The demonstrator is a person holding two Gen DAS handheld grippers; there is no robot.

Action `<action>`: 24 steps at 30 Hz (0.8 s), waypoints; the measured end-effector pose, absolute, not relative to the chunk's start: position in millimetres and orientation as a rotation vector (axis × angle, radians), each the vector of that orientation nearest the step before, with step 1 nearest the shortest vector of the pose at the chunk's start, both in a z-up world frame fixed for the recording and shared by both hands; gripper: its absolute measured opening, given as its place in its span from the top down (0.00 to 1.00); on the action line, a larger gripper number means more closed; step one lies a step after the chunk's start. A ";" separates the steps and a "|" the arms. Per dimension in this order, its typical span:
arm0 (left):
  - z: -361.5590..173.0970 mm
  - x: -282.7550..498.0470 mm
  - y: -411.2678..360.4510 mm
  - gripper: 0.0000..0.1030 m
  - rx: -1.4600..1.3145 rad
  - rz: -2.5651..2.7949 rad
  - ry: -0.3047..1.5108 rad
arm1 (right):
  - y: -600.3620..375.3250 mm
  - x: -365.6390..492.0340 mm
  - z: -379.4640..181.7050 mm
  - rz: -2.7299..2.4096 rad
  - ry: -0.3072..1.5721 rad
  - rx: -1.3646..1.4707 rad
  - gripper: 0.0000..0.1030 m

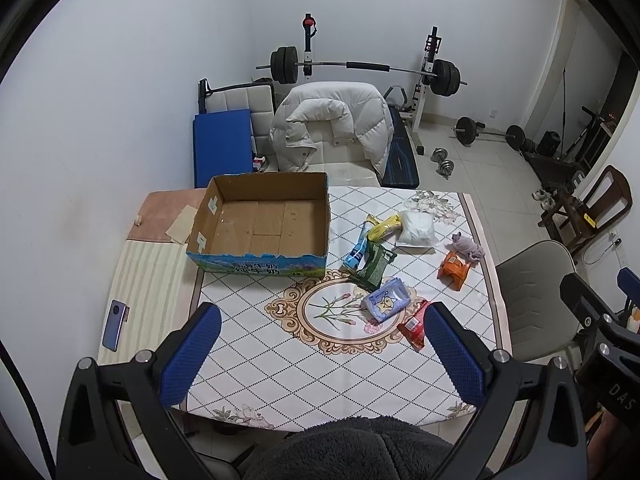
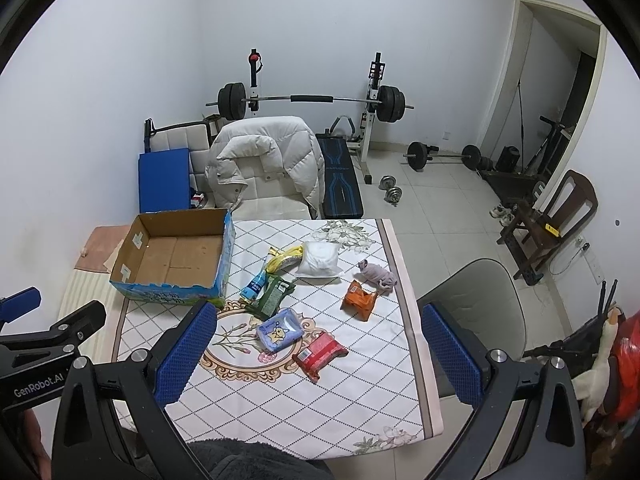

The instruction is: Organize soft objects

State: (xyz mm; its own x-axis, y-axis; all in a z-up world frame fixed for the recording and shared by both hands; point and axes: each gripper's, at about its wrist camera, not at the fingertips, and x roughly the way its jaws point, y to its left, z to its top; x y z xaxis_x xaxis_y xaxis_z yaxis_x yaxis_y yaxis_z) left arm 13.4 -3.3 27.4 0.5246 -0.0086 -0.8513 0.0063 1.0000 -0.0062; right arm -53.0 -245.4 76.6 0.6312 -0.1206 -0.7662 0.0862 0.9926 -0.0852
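Observation:
An open empty cardboard box (image 1: 260, 220) (image 2: 176, 260) stands at the table's back left. Soft packs lie to its right: a red pack (image 1: 414, 326) (image 2: 319, 354), a blue tissue pack (image 1: 386, 299) (image 2: 279, 330), a green pack (image 1: 374, 266) (image 2: 274, 294), an orange pack (image 1: 454, 268) (image 2: 360, 300), a yellow pack (image 1: 384, 228) (image 2: 286, 260), a white bag (image 1: 418, 229) (image 2: 320, 264) and a purple cloth (image 1: 468, 249) (image 2: 378, 274). My left gripper (image 1: 324, 352) and right gripper (image 2: 320, 356) are both open and empty, held above the table's near edge.
A phone (image 1: 116, 325) lies on the striped mat at the left. A grey chair (image 2: 476, 304) stands right of the table. A chair with a white jacket (image 1: 332, 128) stands behind the table. A weight bench and barbell (image 2: 308, 100) stand by the wall.

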 end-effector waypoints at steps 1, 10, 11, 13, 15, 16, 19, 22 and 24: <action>27.3 12.9 -3.2 0.00 -0.003 -0.008 1.018 | -246.3 -54.2 76.0 -0.117 0.880 -0.042 0.00; 31.7 14.1 -1.2 0.00 0.003 -0.004 1.005 | -245.1 -53.5 77.3 -0.118 0.875 -0.040 0.00; 31.6 13.9 -1.0 0.00 0.002 -0.004 1.004 | -243.8 -52.3 77.9 -0.118 0.875 -0.040 0.00; 31.3 13.5 -1.2 0.00 0.003 -0.005 1.004 | -245.6 -54.6 76.2 -0.118 0.873 -0.041 0.00; 30.9 12.7 -0.7 0.00 0.003 -0.004 1.004 | -244.2 -52.2 79.0 -0.114 0.871 -0.040 0.00; 30.8 12.6 -0.7 0.00 0.002 -0.005 1.004 | -243.6 -50.6 80.2 -0.113 0.871 -0.039 0.00; 31.3 14.4 0.2 0.00 0.002 -0.003 1.004 | -242.0 -46.7 82.0 -0.111 0.872 -0.034 0.00; 27.4 7.6 -1.3 0.00 0.006 -0.003 0.991 | -244.6 -45.6 79.4 -0.110 0.874 -0.025 0.00; 21.0 19.5 -2.7 0.00 0.015 -0.003 0.999 | -256.3 -36.4 72.5 -0.116 0.882 0.008 0.00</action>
State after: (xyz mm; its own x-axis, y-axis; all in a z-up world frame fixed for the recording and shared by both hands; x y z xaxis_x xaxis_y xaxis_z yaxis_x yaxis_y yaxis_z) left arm 19.5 -2.7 21.0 0.5411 0.0041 -0.8410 0.0098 0.9999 0.0111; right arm -36.4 -256.3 72.5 0.6295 -0.0975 -0.7709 0.1043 0.9937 -0.0405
